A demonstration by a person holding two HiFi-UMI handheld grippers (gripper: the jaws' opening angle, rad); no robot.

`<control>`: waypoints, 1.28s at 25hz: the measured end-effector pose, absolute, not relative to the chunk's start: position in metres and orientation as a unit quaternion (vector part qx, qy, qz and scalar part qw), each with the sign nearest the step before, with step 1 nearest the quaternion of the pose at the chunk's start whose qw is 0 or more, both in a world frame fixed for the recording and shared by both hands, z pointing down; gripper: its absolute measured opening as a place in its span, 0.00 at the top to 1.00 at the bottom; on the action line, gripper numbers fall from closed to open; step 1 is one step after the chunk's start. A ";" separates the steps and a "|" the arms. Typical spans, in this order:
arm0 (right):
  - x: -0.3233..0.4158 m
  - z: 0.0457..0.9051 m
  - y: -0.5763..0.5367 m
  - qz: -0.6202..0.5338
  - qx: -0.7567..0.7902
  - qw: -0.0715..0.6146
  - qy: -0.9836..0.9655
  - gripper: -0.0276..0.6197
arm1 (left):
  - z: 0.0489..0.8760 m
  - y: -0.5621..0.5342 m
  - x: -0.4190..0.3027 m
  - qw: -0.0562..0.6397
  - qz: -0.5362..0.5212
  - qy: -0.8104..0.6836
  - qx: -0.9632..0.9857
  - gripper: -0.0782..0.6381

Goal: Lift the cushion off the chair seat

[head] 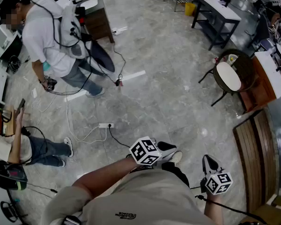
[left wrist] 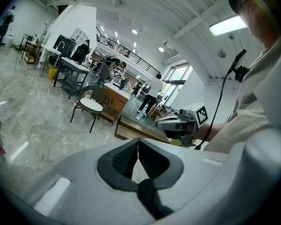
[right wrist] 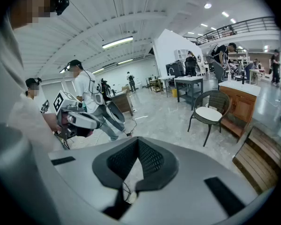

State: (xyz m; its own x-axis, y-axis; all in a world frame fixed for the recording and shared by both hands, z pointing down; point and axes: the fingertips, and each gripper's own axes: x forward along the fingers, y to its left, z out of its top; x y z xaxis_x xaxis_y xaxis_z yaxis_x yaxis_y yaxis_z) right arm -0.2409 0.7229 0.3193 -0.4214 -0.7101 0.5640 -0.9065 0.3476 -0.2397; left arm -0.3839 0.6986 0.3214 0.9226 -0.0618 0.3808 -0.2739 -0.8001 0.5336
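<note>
Closest in, the wearer's beige shirt (head: 145, 196) filled the bottom of the head view, with both forearms reaching out over it. On the left, the left gripper (head: 171, 151) pointed to the right and a little downward. Its own view showed the jaws (left wrist: 138, 142) pressed together with nothing between them. Just to its right, the right gripper (head: 209, 162) pointed away from the body. Its own view also showed the jaws (right wrist: 138, 142) closed tip to tip and empty.

Beyond the grippers lay a grey marble floor (head: 178, 102), with a white power strip (head: 105, 125) and its cable a little farther out. To the near right stood a slatted wooden bench (head: 253, 158). At the near left a seated person (head: 33, 149) had their legs stretched across the floor.

Farther off to the right stood a dark chair (head: 239, 60), with the pale oval cushion (head: 228, 75) lying flat on its seat, well apart from both grippers. A wooden cabinet (head: 260, 86) stood just beside the chair. At the far left a standing person (head: 51, 36) in a white shirt wore cabled gear, and a dark table (head: 215, 13) stood at the far right.
</note>
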 end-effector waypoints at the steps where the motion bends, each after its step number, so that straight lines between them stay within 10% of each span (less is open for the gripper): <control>1: -0.240 0.320 0.709 0.263 0.492 0.184 -0.809 0.94 | 0.322 0.689 -0.386 0.306 0.174 -0.109 0.930 0.88; 14: -0.206 0.315 0.622 0.248 0.454 0.166 -0.839 0.94 | 0.320 0.620 -0.354 0.310 0.177 -0.166 0.919 0.88; 32: -0.010 0.319 0.556 0.224 0.476 0.122 -0.842 0.79 | 0.322 0.541 -0.137 0.288 0.196 -0.155 0.925 0.88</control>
State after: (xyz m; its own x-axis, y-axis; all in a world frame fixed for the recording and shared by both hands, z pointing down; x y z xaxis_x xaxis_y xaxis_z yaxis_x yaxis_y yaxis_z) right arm -0.0099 0.5562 0.3188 -0.5167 -0.7467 0.4189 -0.8561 0.4463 -0.2605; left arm -0.1374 0.5414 0.3225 0.8751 -0.1745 0.4514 -0.3999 -0.7862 0.4712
